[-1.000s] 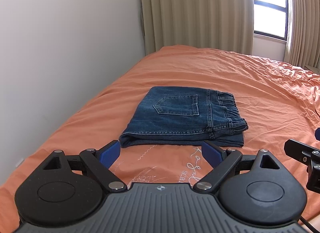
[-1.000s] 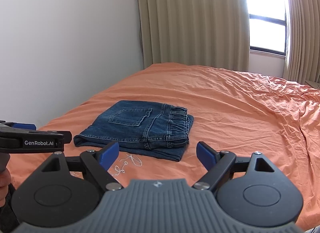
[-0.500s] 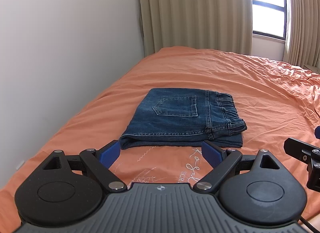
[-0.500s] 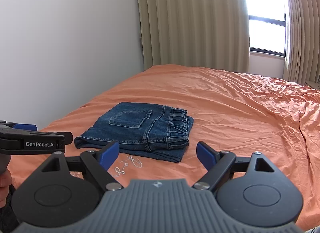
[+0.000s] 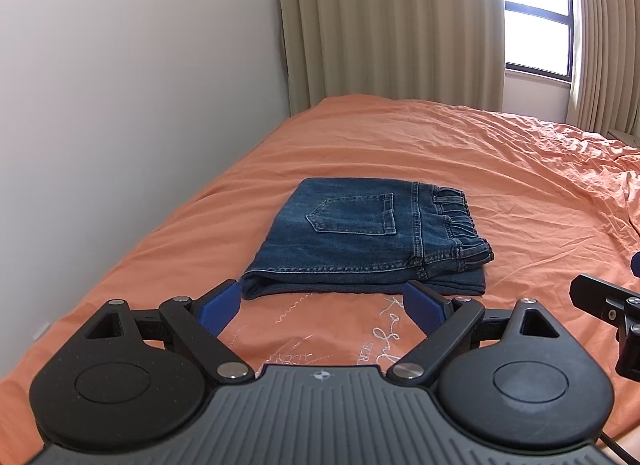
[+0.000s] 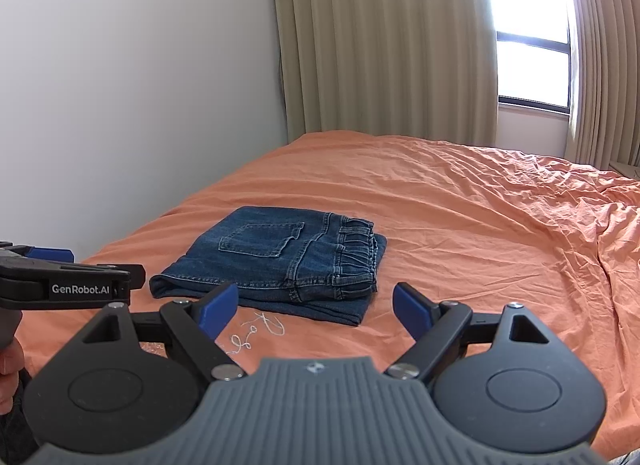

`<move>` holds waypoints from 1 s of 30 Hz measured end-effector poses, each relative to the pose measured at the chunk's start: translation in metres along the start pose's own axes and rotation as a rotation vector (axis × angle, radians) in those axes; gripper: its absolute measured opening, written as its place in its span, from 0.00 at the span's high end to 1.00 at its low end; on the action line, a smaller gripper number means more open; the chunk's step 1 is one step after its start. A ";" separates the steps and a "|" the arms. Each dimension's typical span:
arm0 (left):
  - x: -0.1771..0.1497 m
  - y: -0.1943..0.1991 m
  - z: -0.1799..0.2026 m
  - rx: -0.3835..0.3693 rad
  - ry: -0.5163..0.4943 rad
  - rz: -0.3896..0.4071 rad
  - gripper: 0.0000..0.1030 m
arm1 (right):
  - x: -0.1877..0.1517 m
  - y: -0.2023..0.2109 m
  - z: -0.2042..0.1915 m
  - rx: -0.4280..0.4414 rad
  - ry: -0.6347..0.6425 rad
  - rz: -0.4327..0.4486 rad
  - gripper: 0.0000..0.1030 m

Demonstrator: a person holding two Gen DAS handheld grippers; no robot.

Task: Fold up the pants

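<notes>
On bed [image 5: 400, 137]: jeans [image 5: 360, 237] folded compact, back pocket up
Left gripper [image 5: 324, 307]: wide open, empty
Right gripper [image 6: 316, 307]: wide open, empty
Left to do: likely nothing

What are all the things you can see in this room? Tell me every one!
jeans: one, dark blue, folded flat on the bed, pocket side up
bed cover: one, orange, wrinkled, with white stitched lettering near the front edge
curtains: beige, hanging behind the bed on both sides of the window
window: one, bright, dark frame, back right
wall: white, left of the bed
left gripper: one, black with blue pads, open, empty
right gripper: one, black with blue pads, open, empty
</notes>
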State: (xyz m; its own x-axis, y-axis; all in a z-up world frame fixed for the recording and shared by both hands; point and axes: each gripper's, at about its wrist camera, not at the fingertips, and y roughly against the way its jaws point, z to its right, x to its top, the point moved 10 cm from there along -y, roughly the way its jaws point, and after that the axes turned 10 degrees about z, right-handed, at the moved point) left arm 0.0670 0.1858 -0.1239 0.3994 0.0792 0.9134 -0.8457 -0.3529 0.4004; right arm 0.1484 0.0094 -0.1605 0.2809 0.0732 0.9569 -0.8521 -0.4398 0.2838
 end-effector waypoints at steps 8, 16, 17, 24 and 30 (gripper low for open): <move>0.000 0.002 0.000 -0.005 0.002 0.004 0.00 | 0.000 0.001 -0.001 -0.001 0.002 0.003 0.21; 0.001 0.003 0.000 -0.001 -0.002 0.002 0.00 | 0.000 0.001 -0.002 -0.003 0.003 0.003 0.21; 0.001 0.003 -0.001 0.000 -0.004 0.003 0.00 | 0.000 0.000 -0.003 -0.003 0.004 0.003 0.21; 0.002 0.003 0.000 -0.004 0.000 0.006 0.00 | -0.001 0.000 -0.004 0.000 0.004 -0.002 0.21; 0.001 0.005 0.001 -0.005 0.000 0.006 0.00 | 0.000 0.000 -0.003 0.000 0.003 -0.001 0.21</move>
State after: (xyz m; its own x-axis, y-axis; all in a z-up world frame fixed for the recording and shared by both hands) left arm 0.0638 0.1831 -0.1210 0.3940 0.0764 0.9159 -0.8499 -0.3490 0.3948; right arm 0.1468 0.0115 -0.1605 0.2805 0.0761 0.9568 -0.8520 -0.4395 0.2847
